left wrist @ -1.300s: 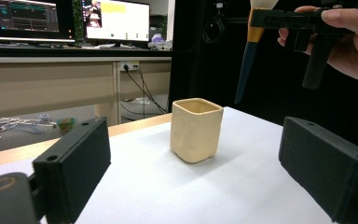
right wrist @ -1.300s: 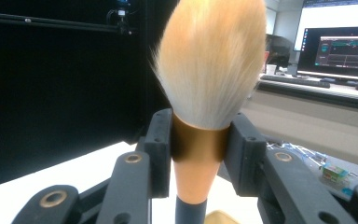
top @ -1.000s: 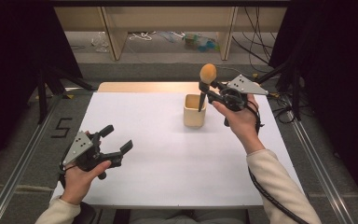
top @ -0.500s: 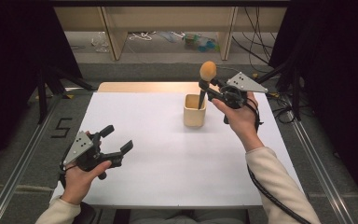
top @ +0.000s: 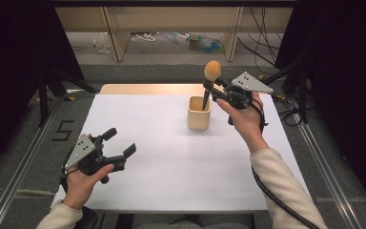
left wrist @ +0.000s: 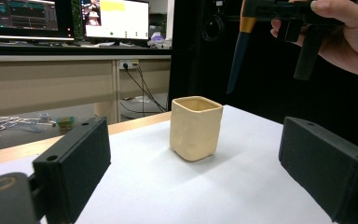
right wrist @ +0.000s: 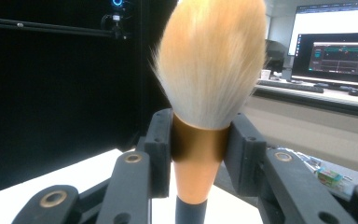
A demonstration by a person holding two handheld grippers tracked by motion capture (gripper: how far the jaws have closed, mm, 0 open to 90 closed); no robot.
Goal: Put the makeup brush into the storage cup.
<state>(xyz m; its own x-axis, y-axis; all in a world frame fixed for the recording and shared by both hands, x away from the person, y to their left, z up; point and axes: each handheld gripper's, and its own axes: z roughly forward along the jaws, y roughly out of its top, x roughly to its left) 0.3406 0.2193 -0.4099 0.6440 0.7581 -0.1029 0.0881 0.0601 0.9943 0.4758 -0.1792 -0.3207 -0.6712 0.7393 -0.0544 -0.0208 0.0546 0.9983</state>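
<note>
A makeup brush [top: 209, 81] with a fluffy tan head, gold ferrule and dark handle stands upright above a cream square cup [top: 199, 113] at the back middle of the white table [top: 171, 162]. My right gripper [top: 211, 91] is shut on the brush's ferrule [right wrist: 199, 142], and the handle's tip hangs just over the cup's opening. In the left gripper view the cup [left wrist: 196, 127] sits ahead with the brush handle [left wrist: 239, 49] above it. My left gripper [top: 121, 141] stands open near the front left of the table with nothing between its jaws.
Behind the table runs a wooden strip [top: 143, 88], then a floor with cables and small items [top: 205, 43]. Dark curtains flank both sides. Monitors [left wrist: 116, 18] stand on a desk beyond.
The right gripper and brush have shifted very slightly; the brush still hangs over the cup. The left gripper has stayed put.
</note>
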